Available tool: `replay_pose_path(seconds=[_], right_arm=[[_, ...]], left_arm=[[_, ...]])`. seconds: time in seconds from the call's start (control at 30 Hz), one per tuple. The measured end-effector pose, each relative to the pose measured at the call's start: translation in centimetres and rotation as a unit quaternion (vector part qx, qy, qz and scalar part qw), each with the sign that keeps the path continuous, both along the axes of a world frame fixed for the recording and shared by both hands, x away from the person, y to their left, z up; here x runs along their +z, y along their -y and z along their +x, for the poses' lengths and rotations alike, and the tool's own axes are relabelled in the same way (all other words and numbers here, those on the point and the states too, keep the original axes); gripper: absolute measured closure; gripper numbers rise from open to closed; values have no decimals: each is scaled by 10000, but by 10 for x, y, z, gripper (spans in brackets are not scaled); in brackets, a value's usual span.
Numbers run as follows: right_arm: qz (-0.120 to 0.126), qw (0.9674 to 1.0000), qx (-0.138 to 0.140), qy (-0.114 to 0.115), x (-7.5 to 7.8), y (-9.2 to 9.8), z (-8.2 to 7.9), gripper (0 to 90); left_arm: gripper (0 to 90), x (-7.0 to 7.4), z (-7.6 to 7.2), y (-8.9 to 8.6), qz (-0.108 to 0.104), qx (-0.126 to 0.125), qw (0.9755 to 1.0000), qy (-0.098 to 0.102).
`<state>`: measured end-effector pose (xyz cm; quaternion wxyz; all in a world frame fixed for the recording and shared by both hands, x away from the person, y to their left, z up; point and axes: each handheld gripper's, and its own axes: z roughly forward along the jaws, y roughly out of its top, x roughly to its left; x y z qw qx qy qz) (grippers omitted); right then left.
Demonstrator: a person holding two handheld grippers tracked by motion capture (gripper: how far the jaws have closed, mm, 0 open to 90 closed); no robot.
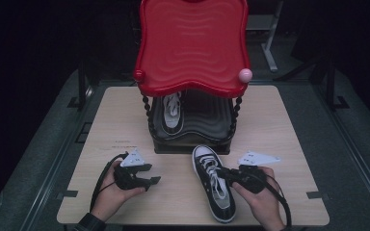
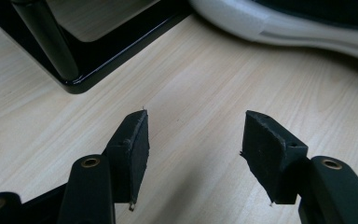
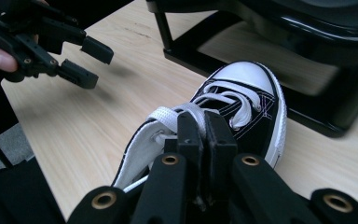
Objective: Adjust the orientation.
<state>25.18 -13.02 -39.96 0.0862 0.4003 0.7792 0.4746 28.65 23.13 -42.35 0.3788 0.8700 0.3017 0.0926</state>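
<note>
Table (image 1: 125,110) of pale wood stands in a dark room, bearing a red-topped rack (image 1: 192,43).

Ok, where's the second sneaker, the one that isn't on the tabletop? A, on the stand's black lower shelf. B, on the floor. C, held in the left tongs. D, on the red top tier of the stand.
A: the second sneaker sits on the black lower shelf, under the red top tier.

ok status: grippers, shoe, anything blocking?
Right gripper shut on the shoe at its tongue. Left gripper open, nothing between the jaws. Shoe on the table before the rack; second shoe on the lower shelf. Path clear.
</note>
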Motion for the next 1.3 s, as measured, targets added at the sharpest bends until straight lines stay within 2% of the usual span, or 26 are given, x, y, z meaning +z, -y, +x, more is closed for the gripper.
replay_pose_path(seconds=[0.1,0.13,0.2,0.23,0.27,0.4,0.5,0.57,0.6,0.63,0.67,0.73,0.77,0.8,0.83,0.87,0.97,1.03,1.13,1.23,1.3], right_arm=[[-2,9999,101,-9,-1,-11,3,860],[-34,9998,184,-3,-3,-22,6,860],[-67,9996,279,16,-5,-33,7,859],[-67,9996,279,16,-5,-33,7,859],[-88,9993,374,14,-7,-43,8,859],[-206,9977,643,14,-11,-57,5,853],[-240,9972,706,3,-13,-55,5,824],[-258,9969,740,-27,-13,-54,5,808],[-158,9964,828,-45,-16,-49,5,749],[-158,9964,828,-45,-16,-49,5,749],[-182,9961,863,-16,-15,-43,4,715],[-161,9963,846,-6,-15,-37,4,707],[-161,9963,846,-6,-15,-37,4,707],[-133,9962,859,-28,-16,-31,4,697],[-133,9962,859,-28,-16,-31,4,697],[-104,9958,906,-73,-18,-28,4,685],[-114,9948,1004,-126,-21,-29,5,672],[-71,9947,1016,-125,-23,-30,7,673],[-66,9940,1085,-141,-26,-32,8,687],[-93,9931,1157,-155,-28,-33,9,702],[-116,9926,1197,-153,-29,-34,11,691]], left_arm=[[410,1,0,1,-33,-14,10000,13],[410,2,-1,1,-38,-38,10000,27],[410,3,-2,3,-63,-65,9999,52],[410,3,-2,3,-63,-65,9999,52],[411,6,-4,5,-96,-113,9999,83],[412,9,-9,11,-256,-184,9995,79],[412,14,-16,24,-474,-394,9981,26],[412,15,-18,29,-510,-447,9977,12],[415,16,-21,39,-612,-563,9965,-21],[416,16,-21,39,-612,-563,9965,-21],[416,17,-23,44,-667,-621,9958,-52],[416,18,-26,59,-799,-732,9941,-92],[416,18,-26,59,-799,-732,9941,-92],[417,18,-26,68,-816,-777,9936,-104],[417,18,-26,68,-816,-777,9936,-104],[420,17,-24,77,-830,-822,9931,-109],[428,14,-22,87,-842,-808,9931,-126],[441,10,-20,90,-806,-768,9937,-158],[470,6,-19,86,-934,-775,9923,-268],[515,3,-18,80,-889,-828,9921,-319],[556,0,-17,78,-887,-912,9911,-386]])
